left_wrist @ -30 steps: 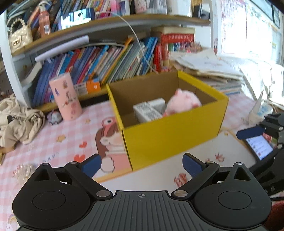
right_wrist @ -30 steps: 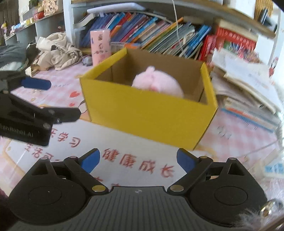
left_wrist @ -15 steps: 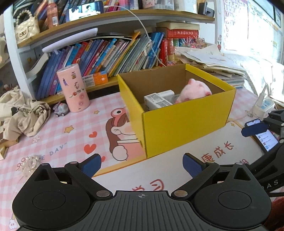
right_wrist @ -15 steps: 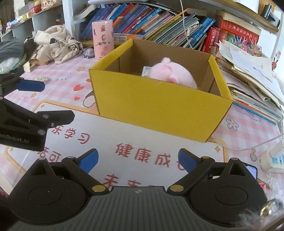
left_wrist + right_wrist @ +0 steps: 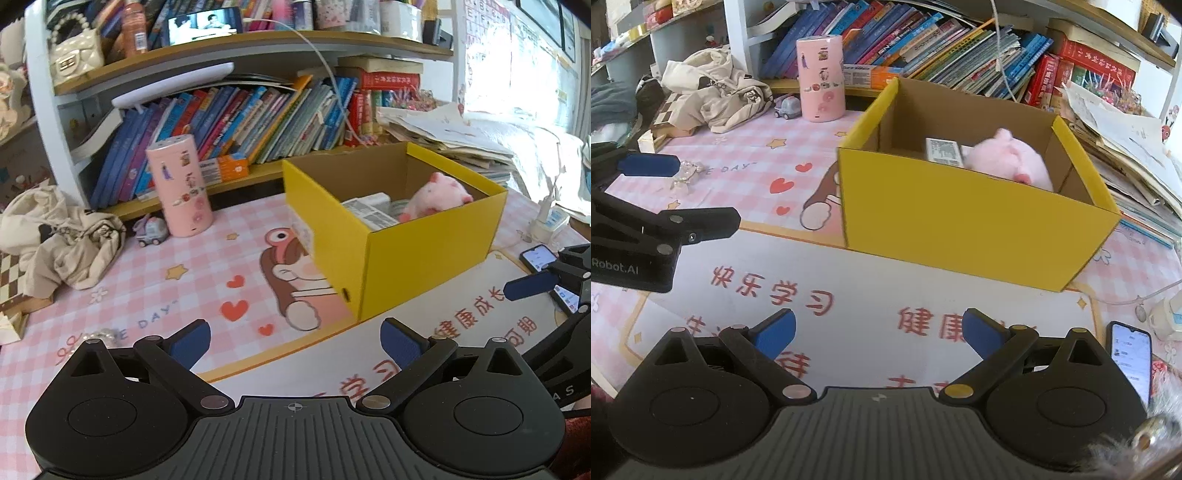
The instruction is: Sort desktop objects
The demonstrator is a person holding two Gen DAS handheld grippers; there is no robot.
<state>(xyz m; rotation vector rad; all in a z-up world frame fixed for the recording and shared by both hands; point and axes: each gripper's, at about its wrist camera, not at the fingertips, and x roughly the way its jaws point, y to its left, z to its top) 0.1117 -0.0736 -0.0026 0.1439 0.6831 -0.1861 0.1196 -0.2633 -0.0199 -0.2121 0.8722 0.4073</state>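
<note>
A yellow cardboard box (image 5: 424, 251) (image 5: 960, 225) stands on the pink desk mat. Inside lie a pink plush pig (image 5: 436, 195) (image 5: 1012, 158) and a white printed packet (image 5: 373, 212) (image 5: 943, 149). My left gripper (image 5: 295, 341) is open and empty, held back from the box's near left corner. My right gripper (image 5: 879, 332) is open and empty, in front of the box over the white mat. Each gripper shows at the edge of the other's view.
A pink cylinder (image 5: 179, 184) (image 5: 822, 77) and a small toy car (image 5: 149, 229) stand left of the box by the bookshelf. Crumpled beige cloth (image 5: 62, 236) lies far left. A phone (image 5: 1130, 354) and a power strip (image 5: 550, 218) lie right. Paper stacks (image 5: 443, 136) sit behind the box.
Both grippers have pulled back and up from the box, so more of the desk shows. Both stay open and empty. The box contents have not moved.
</note>
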